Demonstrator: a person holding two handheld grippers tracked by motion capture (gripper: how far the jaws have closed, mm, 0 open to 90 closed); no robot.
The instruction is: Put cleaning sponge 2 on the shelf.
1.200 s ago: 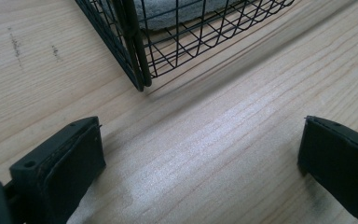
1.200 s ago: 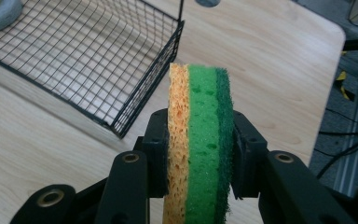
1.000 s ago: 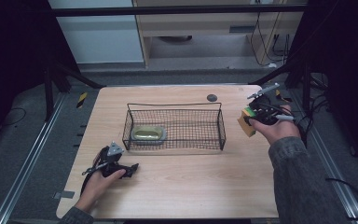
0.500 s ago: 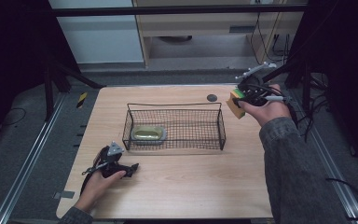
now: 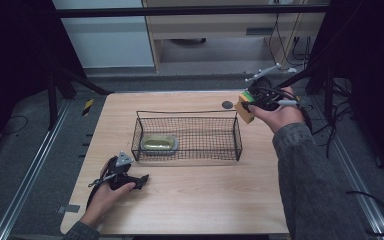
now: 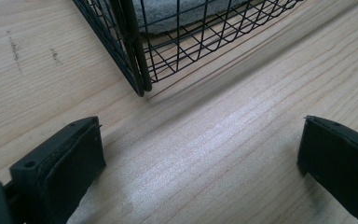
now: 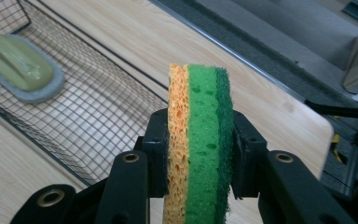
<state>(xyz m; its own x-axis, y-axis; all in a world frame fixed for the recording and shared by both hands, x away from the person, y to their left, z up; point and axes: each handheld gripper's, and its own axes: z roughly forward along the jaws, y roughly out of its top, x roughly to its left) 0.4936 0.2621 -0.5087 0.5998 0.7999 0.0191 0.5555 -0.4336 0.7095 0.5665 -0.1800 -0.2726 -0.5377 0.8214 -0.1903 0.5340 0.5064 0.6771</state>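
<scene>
My right gripper (image 5: pixel 252 102) (image 7: pixel 199 156) is shut on a stack of sponges (image 7: pixel 199 140), orange and green, held on edge above the table's far right corner, just right of the wire basket (image 5: pixel 187 135). In the high view the sponges (image 5: pixel 245 107) show at the jaw tips. Inside the basket lies a green scrubber on a grey pad (image 5: pixel 159 144) (image 7: pixel 21 67). My left gripper (image 5: pixel 141 178) (image 6: pixel 200 154) rests on the table near the front left, open, with bare wood between its jaws and the basket's corner (image 6: pixel 137 70) just ahead.
A small dark round mark (image 5: pixel 227 105) sits on the wooden table (image 5: pixel 195 200) behind the basket. Dark frame poles and cables stand to the right of the table, a cabinet beyond its far edge.
The right hand has lifted the sponges up and toward the table's far edge, then nearly stopped. The left hand has stayed still.
</scene>
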